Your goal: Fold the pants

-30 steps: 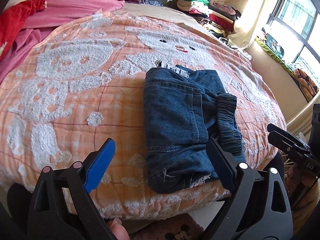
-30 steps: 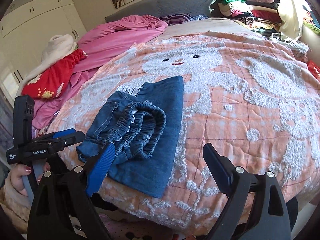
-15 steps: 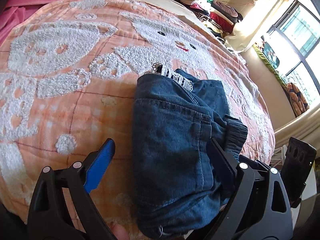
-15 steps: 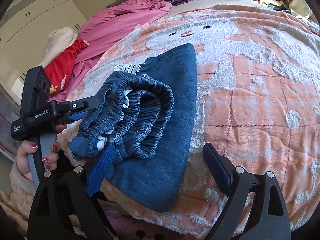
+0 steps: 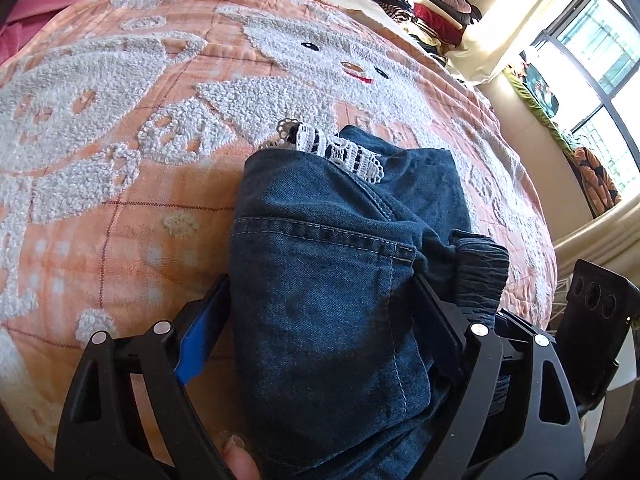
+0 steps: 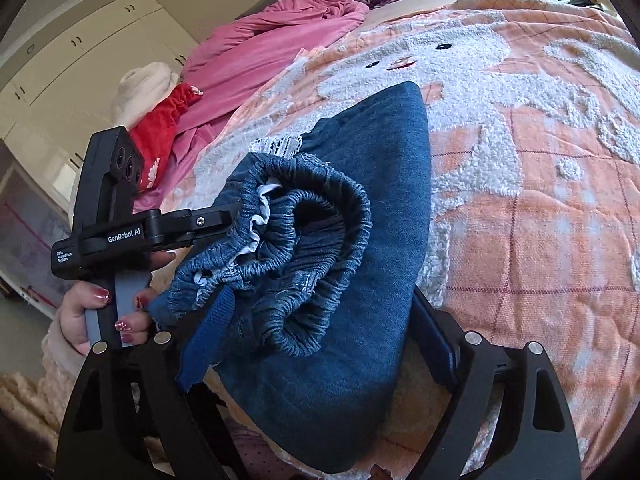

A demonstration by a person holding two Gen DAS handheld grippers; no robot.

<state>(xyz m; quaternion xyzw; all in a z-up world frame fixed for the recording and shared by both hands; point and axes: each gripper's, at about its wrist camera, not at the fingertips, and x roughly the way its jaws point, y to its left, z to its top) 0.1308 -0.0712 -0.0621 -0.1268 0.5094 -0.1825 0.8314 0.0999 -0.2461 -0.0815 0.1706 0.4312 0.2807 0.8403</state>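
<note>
Folded blue denim pants (image 5: 328,208) with a white lace trim lie near the front edge of an orange bedspread (image 5: 120,120). My left gripper (image 5: 320,292) straddles the near end of the bundle. Its jaws are closing, with the blue pad against the denim's left edge and the other finger in the fold by the waistband. In the right wrist view the gathered elastic waistband (image 6: 304,240) faces me. My right gripper (image 6: 324,320) straddles that end of the pants (image 6: 384,184), its jaws also closing. A hand holds the left gripper (image 6: 224,216) at the pants' left side.
A pink blanket (image 6: 272,40) and a red garment (image 6: 160,136) lie at the far left of the bed. Stacked clothes (image 5: 420,4) sit at the head end, near a window (image 5: 600,60). White wardrobe doors (image 6: 80,48) stand behind. The bed's front edge is just below the grippers.
Both grippers have come forward and down onto the pants, which now fill the space between their fingers. Both pairs of jaws have narrowed slightly.
</note>
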